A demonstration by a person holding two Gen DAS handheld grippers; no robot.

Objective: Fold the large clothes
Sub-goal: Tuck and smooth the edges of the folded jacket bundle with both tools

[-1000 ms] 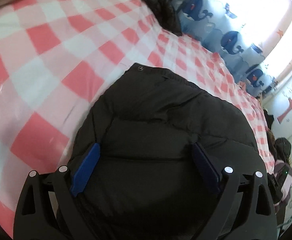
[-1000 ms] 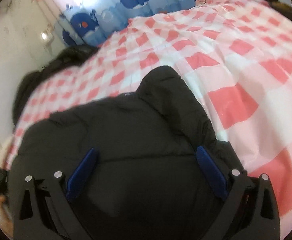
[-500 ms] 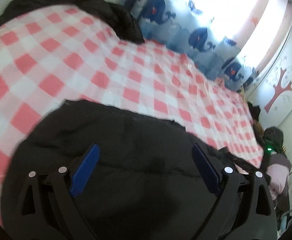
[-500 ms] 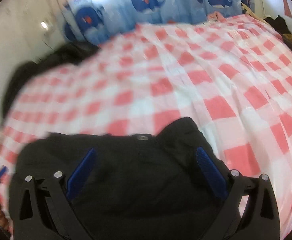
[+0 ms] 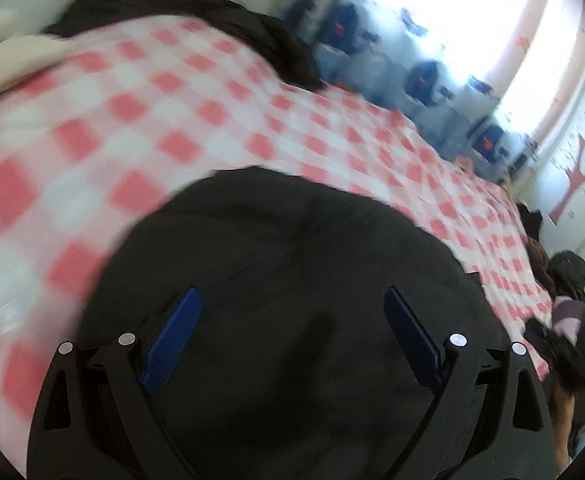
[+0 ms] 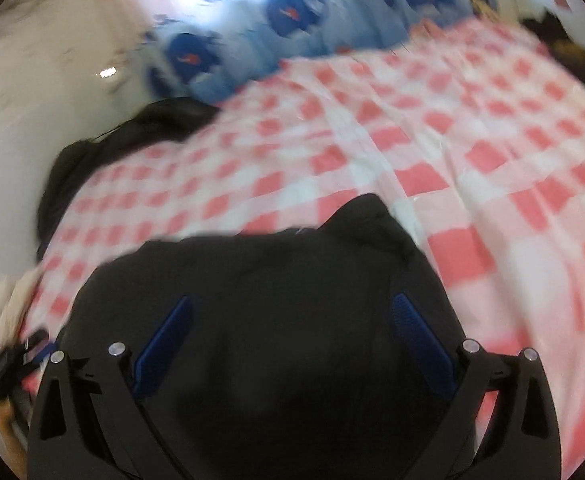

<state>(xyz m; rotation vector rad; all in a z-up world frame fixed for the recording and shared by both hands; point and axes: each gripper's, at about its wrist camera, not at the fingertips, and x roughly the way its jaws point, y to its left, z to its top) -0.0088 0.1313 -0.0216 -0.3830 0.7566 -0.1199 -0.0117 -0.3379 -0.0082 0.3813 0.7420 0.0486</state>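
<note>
A black puffy jacket (image 5: 292, 240) lies on a pink-and-white checked cloth (image 5: 72, 140) and fills the lower half of both views. My left gripper (image 5: 291, 292) hovers over it, open, its blue pads (image 5: 172, 336) wide apart with the jacket's fabric showing between them. My right gripper (image 6: 292, 298) is also open above the same jacket (image 6: 272, 272), near a rounded corner of it that sticks out towards the cloth (image 6: 492, 160). Both frames are blurred by motion. I cannot tell whether the pads touch the fabric.
Another dark garment (image 5: 212, 12) is heaped at the far edge of the cloth, seen also as a dark heap (image 6: 132, 140) in the right wrist view. Whale-print curtains (image 5: 424, 76) hang behind. A person (image 5: 568, 308) stands at the right.
Both cameras have swung over the jacket, tilting up half a second ago and coming closer again now. The pads of both grippers stay wide apart throughout.
</note>
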